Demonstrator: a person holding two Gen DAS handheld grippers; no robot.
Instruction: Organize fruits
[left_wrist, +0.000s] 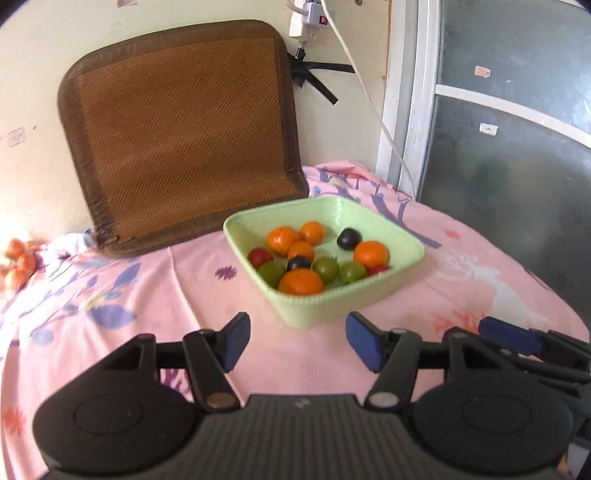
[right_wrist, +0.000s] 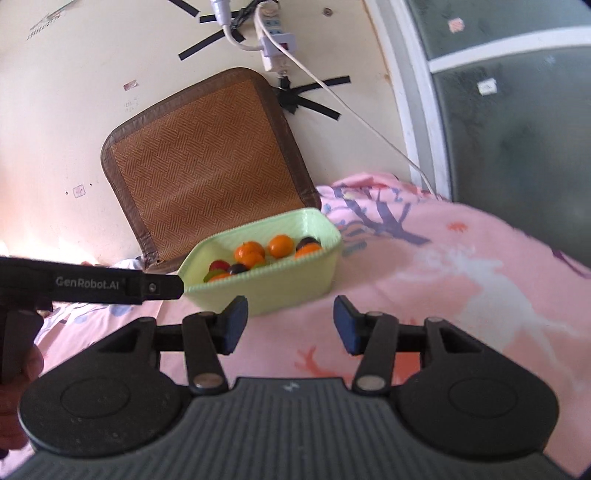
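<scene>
Now, with your left tongs (left_wrist: 295, 341) and right tongs (right_wrist: 290, 325) both spread empty, approach the green basket (left_wrist: 369, 295) slowly, picking one tangerine (left_wrist: 301, 282).

Cream wall (left_wrist: 184, 14) with taped power strip (right_wrist: 275, 44) (white cord trailing), frosted window (left_wrist: 517, 129), pink floral sheet (left_wrist: 184, 277).

Bare pink bedsheet (left_wrist: 207, 291) lies between both sets of tongs and the green basket (left_wrist: 354, 299), giving open approach from the front. Behind the basket, a brown woven mat (left_wrist: 181, 136) leaning on the wall blocks the rear.
</scene>
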